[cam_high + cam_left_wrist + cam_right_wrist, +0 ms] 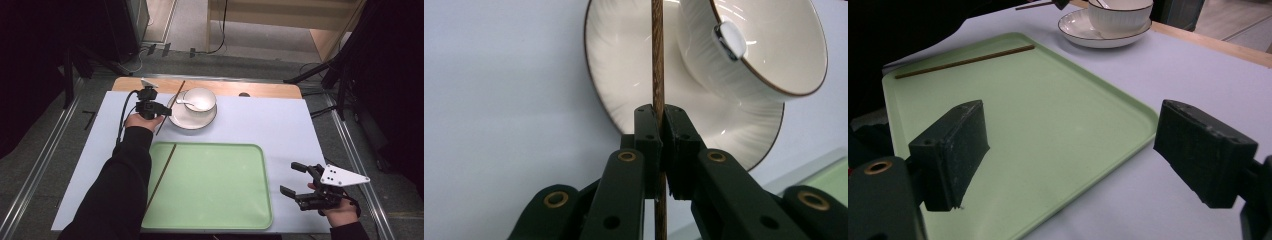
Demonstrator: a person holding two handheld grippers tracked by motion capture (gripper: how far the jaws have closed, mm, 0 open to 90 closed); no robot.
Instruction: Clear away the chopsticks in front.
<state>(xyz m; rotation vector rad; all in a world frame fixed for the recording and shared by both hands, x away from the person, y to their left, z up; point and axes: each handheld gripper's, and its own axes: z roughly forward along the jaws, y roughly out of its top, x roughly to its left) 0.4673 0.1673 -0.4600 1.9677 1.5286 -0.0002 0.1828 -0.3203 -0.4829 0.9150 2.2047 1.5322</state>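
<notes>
A left gripper clamps a brown chopstick just left of a white saucer, its jaws pinched tight on the stick. The chopstick's long axis runs diagonally, its far tip toward the table's wooden back edge, its near end toward the green tray; it passes straight between the jaws and out both sides. A second chopstick lies along the tray's left side. A bowl with a spoon sits on the saucer. The right gripper hovers with jaws spread, holding nothing, at the tray's right rim.
</notes>
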